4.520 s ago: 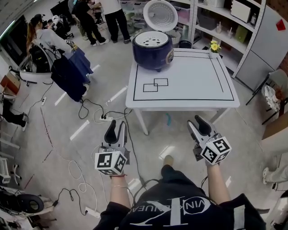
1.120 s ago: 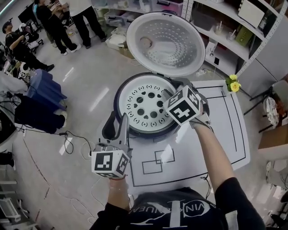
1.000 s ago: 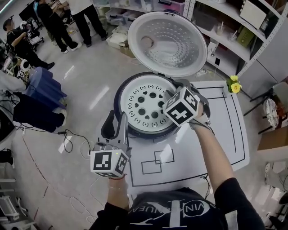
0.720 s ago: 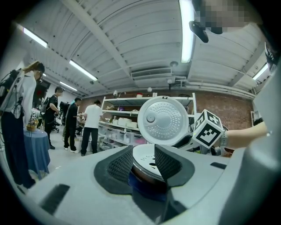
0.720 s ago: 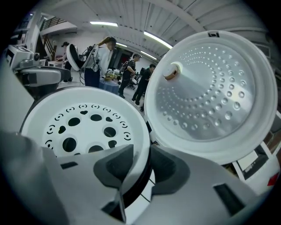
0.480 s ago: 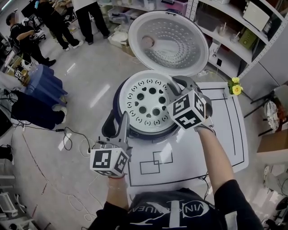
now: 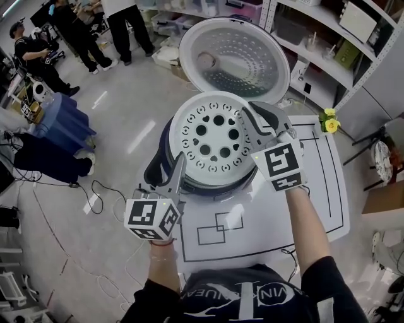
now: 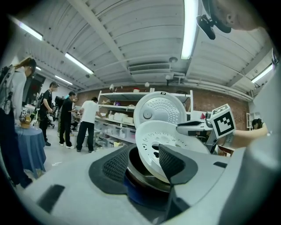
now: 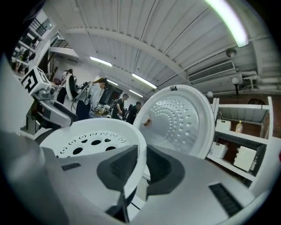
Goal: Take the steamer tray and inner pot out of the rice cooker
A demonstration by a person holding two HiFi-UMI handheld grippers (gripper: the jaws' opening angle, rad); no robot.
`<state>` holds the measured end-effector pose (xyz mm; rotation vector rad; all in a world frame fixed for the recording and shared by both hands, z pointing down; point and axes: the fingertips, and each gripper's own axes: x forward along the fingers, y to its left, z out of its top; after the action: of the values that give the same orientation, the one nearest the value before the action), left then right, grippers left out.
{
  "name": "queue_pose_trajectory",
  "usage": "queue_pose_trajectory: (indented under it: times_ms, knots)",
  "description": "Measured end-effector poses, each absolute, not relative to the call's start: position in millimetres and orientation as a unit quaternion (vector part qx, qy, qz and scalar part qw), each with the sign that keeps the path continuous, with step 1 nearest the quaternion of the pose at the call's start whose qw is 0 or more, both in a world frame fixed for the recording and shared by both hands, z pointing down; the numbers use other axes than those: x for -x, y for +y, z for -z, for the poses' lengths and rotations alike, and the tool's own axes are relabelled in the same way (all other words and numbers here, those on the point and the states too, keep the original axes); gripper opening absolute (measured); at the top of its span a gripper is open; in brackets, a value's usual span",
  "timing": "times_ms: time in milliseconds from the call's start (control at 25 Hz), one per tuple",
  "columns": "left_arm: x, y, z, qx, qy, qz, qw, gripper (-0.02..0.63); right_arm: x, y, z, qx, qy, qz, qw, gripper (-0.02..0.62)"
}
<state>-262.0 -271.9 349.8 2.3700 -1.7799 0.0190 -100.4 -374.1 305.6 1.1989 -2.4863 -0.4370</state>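
Note:
The dark blue rice cooker (image 7: 189, 183) stands on the table's near left corner with its lid (image 7: 233, 57) swung up. My right gripper (image 7: 255, 117) is shut on the right rim of the white perforated steamer tray (image 7: 211, 132). Its jaws have just been closing, and it holds the tray tilted above the cooker's mouth. The right gripper view shows the tray's rim (image 9: 139, 145) pinched between the pads of the right gripper (image 9: 138, 165). My left gripper (image 7: 167, 171) has just been opening and stands open at the cooker's near left side. In the left gripper view, the inner pot's rim (image 8: 140, 173) and the raised tray (image 8: 151, 138) show beyond the left gripper (image 8: 142, 160).
The white table (image 7: 284, 202) has black outlines drawn on it, with two overlapping squares (image 7: 214, 227) near me. Yellow flowers (image 7: 327, 120) stand at its far right corner. Shelves (image 7: 328, 38) lie behind, and several people (image 7: 120, 19) stand at the far left by a blue-draped table (image 7: 57, 123).
The right gripper closed on the tray's rim and rose, lifting the tray out of the cooker and tilting it. The left gripper stayed by the cooker's side.

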Motion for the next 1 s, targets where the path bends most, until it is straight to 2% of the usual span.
queue_pose_trajectory:
  times_ms: [160,320,440,640,1000]
  knots:
    - [252.5,-281.0,-346.1,-0.811,-0.578,-0.033,0.083,0.19,94.1,-362.8,-289.1,-0.424,-0.884,0.161,0.116,0.055]
    - [247.4,-286.7,-348.2,-0.817,-0.567,-0.058,0.086,0.189,91.5,-351.2,-280.0,-0.424,-0.883,0.175,0.094,0.055]
    - [245.4,-286.8,-344.1,-0.816,-0.569,-0.061,0.081,0.13,89.0,-347.0,-273.8,-0.429,-0.882,0.175,0.087,0.055]
    - [238.0,-281.5,-331.3,-0.813,-0.576,-0.031,0.077,0.117,78.8,-339.8,-261.3,-0.435,-0.885,0.159,0.056,0.049]
    - [226.2,-257.7,-285.7,-0.81,-0.585,0.019,0.028,0.099,61.5,-311.2,-223.4,-0.434,-0.882,0.182,0.0,0.049]
